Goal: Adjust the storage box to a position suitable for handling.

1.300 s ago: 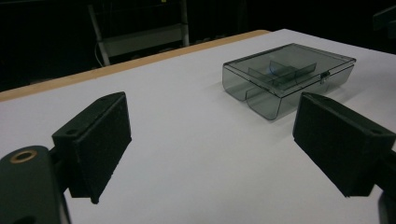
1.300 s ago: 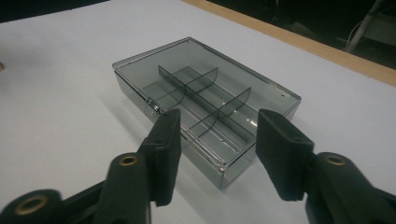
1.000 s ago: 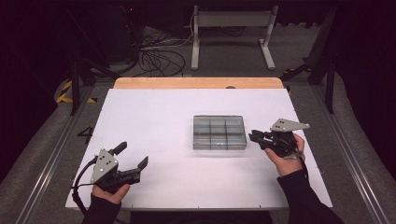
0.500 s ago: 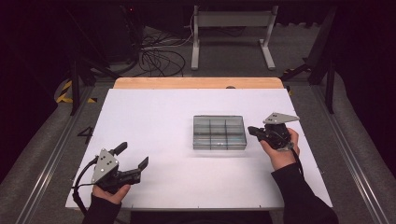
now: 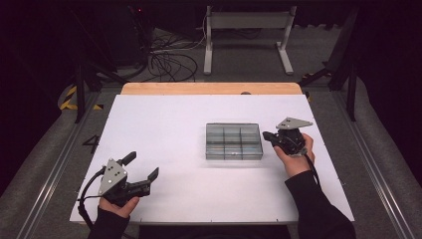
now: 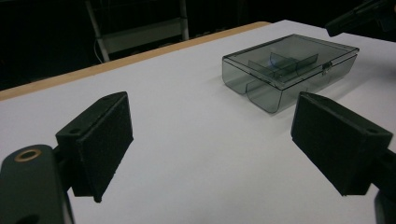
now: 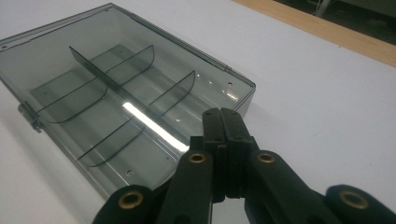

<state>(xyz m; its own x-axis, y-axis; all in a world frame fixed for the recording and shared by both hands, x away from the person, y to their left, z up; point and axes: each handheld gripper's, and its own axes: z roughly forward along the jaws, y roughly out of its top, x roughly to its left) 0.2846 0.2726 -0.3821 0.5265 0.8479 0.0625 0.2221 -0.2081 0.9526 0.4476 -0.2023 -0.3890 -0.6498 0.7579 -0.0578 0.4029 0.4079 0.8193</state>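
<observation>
A clear grey plastic box (image 5: 234,141) with inner dividers lies lid-down shut on the white table (image 5: 164,129), right of centre. My right gripper (image 5: 266,135) is shut with nothing between its jaws, tips just off the box's right edge. In the right gripper view the shut gripper (image 7: 220,114) points over the near edge of the box (image 7: 116,93). My left gripper (image 5: 141,167) rests open near the table's front left, well away from the box. The left gripper view has its pads (image 6: 100,140) wide apart, with the box (image 6: 289,70) far ahead.
A wooden strip (image 5: 211,88) borders the table's far edge. Beyond it stand a metal frame (image 5: 246,30) and loose cables (image 5: 169,55) on the floor. Rails run along both sides of the table.
My right gripper has moved left and slightly farther away, closing in on the box's right edge. The left gripper has stayed put.
</observation>
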